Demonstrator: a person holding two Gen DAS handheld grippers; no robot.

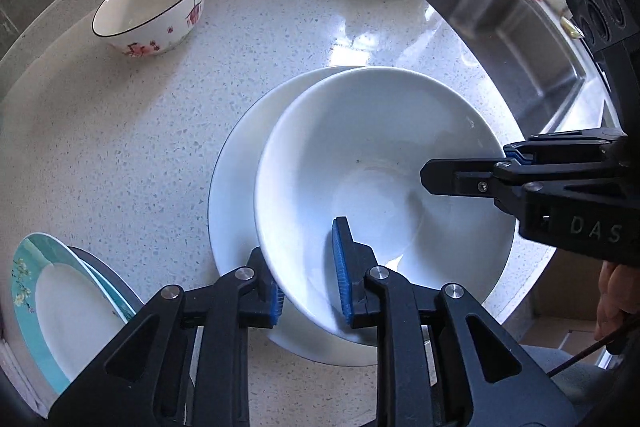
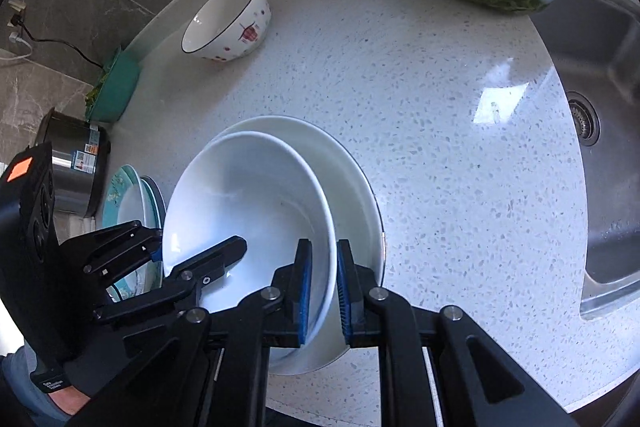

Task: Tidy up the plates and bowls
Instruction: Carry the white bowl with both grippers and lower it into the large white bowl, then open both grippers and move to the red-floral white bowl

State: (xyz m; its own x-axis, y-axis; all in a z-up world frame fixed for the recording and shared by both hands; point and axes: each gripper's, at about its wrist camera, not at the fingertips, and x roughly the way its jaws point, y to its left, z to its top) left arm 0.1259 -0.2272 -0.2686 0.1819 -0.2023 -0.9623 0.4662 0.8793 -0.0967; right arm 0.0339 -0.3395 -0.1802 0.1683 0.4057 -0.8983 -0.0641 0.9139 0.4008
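Left wrist view: the deep white ceramic bowl (image 1: pixel 384 187) is already nested in the wide white plate (image 1: pixel 236 187) on the tabletop, its rim straddled by the parted left hand-held gripper (image 1: pixel 310 267) and clamped by the right hand-held gripper (image 2: pixel 324 287); the flowered bowl (image 1: pixel 154 7), well beyond the plate, is judged still unsorted

Big white bowl (image 1: pixel 380 163) sits upright in a wider white plate (image 1: pixel 232 187), off-centre, near the worktop's front edge. Small flowered bowl (image 1: pixel 156 7) with a dark rim stands alone toward the back. Teal-rimmed plates (image 1: pixel 60 299) are stacked at the left edge.
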